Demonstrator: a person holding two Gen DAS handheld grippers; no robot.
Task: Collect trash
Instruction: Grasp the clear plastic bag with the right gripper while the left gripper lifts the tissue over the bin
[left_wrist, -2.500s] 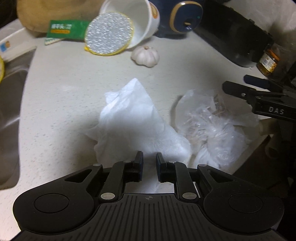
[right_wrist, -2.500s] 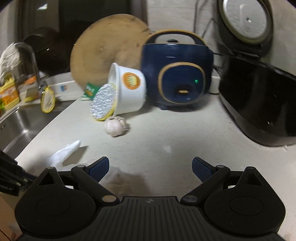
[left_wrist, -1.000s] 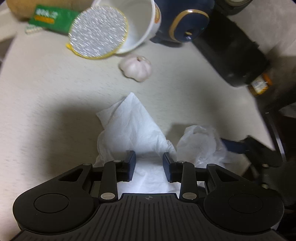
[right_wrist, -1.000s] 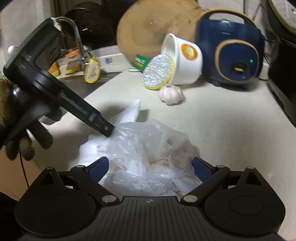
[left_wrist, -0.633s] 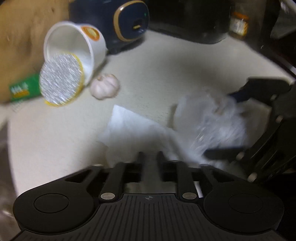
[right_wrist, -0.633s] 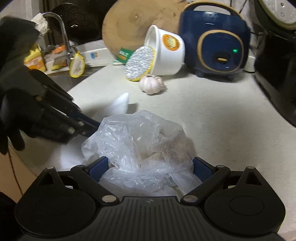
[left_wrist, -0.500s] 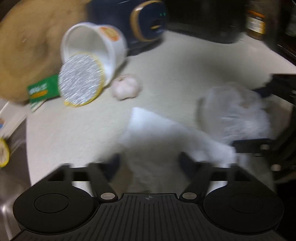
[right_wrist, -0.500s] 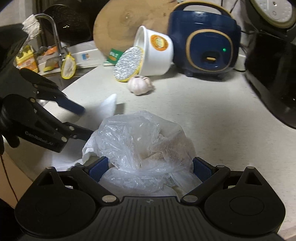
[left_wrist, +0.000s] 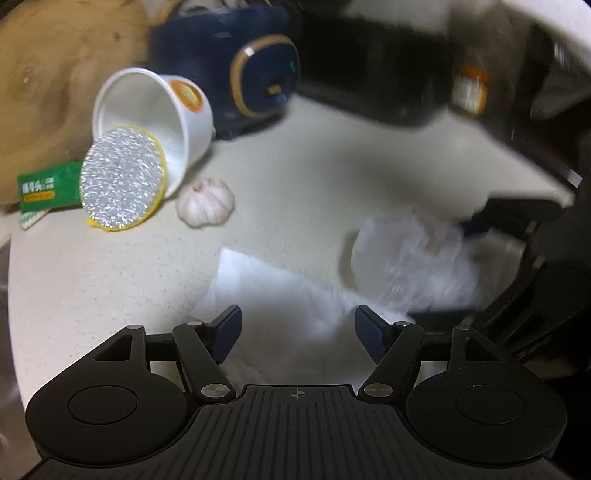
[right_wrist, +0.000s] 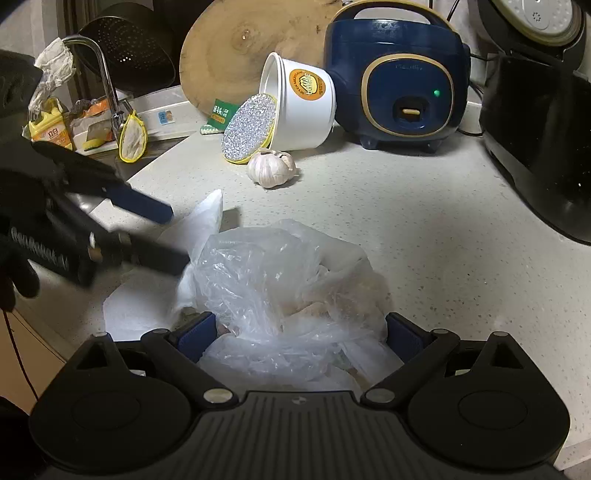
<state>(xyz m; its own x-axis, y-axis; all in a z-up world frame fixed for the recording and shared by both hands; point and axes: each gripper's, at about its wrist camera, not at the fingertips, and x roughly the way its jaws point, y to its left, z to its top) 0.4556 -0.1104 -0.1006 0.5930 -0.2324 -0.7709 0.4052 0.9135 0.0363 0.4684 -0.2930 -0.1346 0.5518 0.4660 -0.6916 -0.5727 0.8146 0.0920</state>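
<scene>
Both jaws wide: left gripper (left_wrist: 298, 329) above white crumpled tissue (left_wrist: 288, 295); right gripper (right_wrist: 300, 335) w/ thin clear plastic bag (right_wrist: 280, 273) between jaws, prob unpinched. Light, floppy, slippery; pinch bunched folds.

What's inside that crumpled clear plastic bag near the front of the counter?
Through the clear plastic bag, pale tan scraps show, bunched near its middle. What they are cannot be told: the wrinkled film blurs them, and its folds cover the bottom. The bag sits between the right claw's open jaws.

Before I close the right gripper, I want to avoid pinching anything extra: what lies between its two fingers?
Only the crumpled clear plastic bag, bulging between the open right gripper, as the right wrist view shows.
</scene>
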